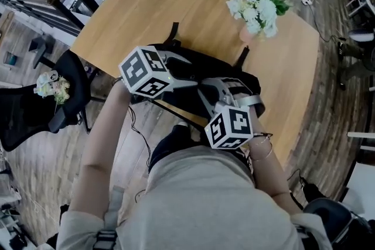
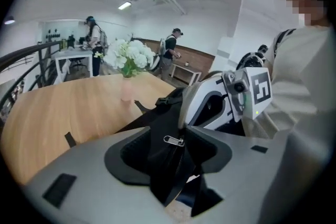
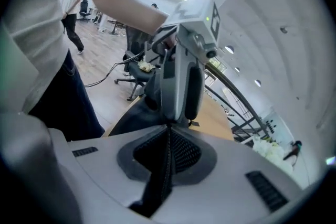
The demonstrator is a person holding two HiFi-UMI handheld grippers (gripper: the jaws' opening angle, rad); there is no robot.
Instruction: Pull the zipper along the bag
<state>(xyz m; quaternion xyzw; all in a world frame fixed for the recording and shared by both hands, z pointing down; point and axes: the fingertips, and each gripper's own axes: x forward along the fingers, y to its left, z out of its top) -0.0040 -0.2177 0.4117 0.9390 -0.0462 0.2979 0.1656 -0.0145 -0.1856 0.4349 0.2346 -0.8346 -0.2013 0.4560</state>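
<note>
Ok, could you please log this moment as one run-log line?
left gripper: open, zipper pull between jaws | right gripper: shut on bag | bag: on table

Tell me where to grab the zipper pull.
Take the small silver metal zipper pull by its thin tab, probably coming straight on as the left claw now faces: it lies crosswise atop the ridge of the black fabric bag, between the open jaws.

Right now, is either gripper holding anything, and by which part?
The right gripper pinches the bag by fabric along its zipper. The left gripper is open, the zipper pull loose between its jaws.
</note>
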